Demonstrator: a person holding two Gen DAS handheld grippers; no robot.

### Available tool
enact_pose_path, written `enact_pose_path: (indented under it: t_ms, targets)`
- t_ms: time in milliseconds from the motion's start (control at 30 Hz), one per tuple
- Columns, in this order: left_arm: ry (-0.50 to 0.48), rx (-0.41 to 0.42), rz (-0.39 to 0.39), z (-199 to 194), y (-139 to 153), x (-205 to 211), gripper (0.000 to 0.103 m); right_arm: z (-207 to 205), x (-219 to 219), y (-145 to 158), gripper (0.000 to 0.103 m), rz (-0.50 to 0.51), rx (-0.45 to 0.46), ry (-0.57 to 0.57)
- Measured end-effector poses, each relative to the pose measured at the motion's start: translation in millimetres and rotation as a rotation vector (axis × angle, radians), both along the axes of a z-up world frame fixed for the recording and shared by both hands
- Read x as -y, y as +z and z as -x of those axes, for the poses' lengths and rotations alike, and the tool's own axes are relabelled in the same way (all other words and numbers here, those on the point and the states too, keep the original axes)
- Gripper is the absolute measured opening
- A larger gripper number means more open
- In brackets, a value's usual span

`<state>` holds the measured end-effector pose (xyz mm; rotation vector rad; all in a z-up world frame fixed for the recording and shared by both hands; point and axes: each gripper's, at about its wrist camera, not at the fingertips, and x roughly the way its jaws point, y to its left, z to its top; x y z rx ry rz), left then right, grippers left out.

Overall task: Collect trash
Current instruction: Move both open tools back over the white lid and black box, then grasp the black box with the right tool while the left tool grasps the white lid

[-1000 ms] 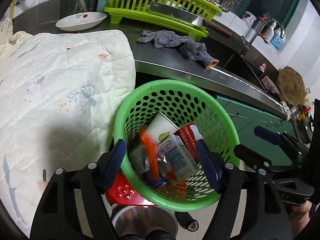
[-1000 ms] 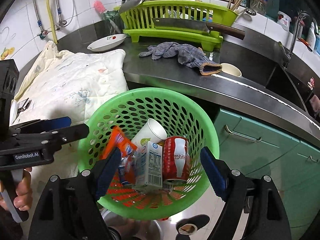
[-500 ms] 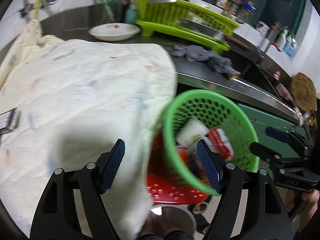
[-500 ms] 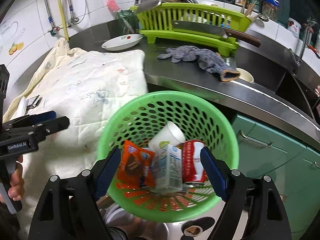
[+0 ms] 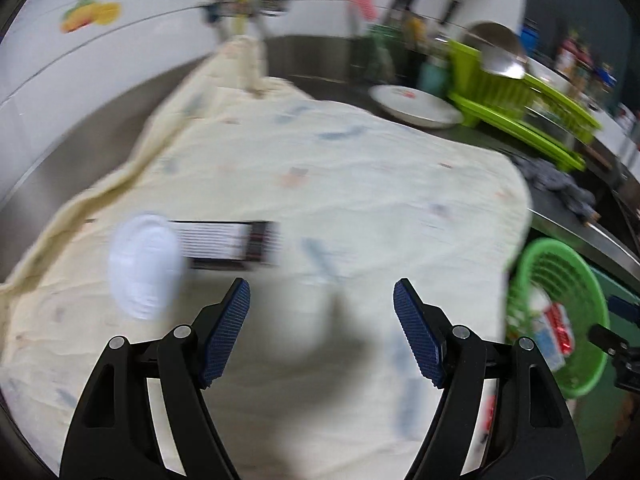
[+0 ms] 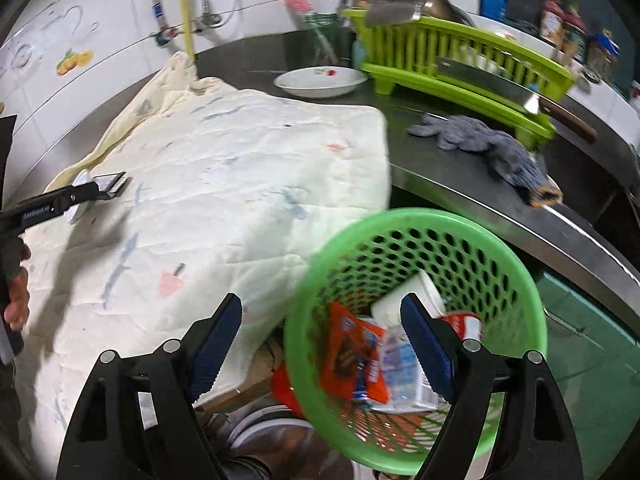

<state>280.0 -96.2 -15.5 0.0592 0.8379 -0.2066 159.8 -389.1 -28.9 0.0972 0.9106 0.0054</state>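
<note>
A green perforated basket (image 6: 416,320) sits just off the counter's front edge and already holds several pieces of trash — an orange snack wrapper (image 6: 352,356), a small carton (image 6: 404,368), a white cup (image 6: 412,300) and a red can (image 6: 464,324). Judging by this, most of the collecting looks done. Two items remain on the cream quilt (image 5: 320,200) that covers the counter: a white round lid-like piece (image 5: 144,264) and, touching it, a dark striped packet (image 5: 228,244). The left gripper (image 5: 320,332) hovers above the quilt near them, jaws wide apart and empty. The right gripper (image 6: 320,344) hangs by the basket's rim, also spread open with nothing between its pads. The left view is badly blurred, so what the two leftover items really are cannot be told. The basket's underside and support are hidden.
</note>
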Motion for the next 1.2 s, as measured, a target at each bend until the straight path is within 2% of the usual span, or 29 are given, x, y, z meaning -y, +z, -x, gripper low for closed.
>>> enact_pose_path:
  t_ms: [33, 167, 300, 400, 733, 900, 1033, 1133, 1200]
  targets:
    - [0.03, 0.007, -0.012, -4.5, 0.6, -13.8, 0.074, -3.7, -6.0, 1.7, 0.08, 0.001, 0.003, 0.015]
    - [0.125, 0.012, -0.029, -18.0, 0.2, -58.1, 0.089, -17.0, -26.5, 6.6, 0.08, 0.003, 0.009, 0.065]
    - [0.161, -0.013, -0.035, -32.3, -7.1, -91.7, 0.093, -33.8, -50.4, 11.0, 0.081, 0.011, 0.011, 0.123]
    - [0.157, -0.033, -0.024, -39.7, -13.0, -104.7, 0.096, -46.0, -71.7, 13.7, 0.087, 0.017, 0.022, 0.175]
    - [0.073, -0.081, 0.001, -58.4, -37.9, -108.0, 0.096, -89.3, -135.5, 10.0, 0.087, 0.046, 0.018, 0.32]
    - [0.075, -0.091, 0.044, -67.3, -46.7, -112.6, 0.096, -107.6, -160.3, 3.0, 0.088, 0.061, 0.009, 0.381]
    - [0.075, -0.082, 0.053, -69.2, -49.3, -116.0, 0.09, -118.2, -173.6, -3.6, 0.088, 0.075, 0.005, 0.421]
    - [0.061, -0.071, 0.048, -68.5, -48.9, -116.8, 0.078, -127.7, -179.7, -9.5, 0.088, 0.074, 0.0, 0.443]
    - [0.055, -0.075, 0.06, -68.5, -48.7, -118.1, 0.066, -135.6, -184.2, -14.2, 0.088, 0.073, -0.008, 0.461]
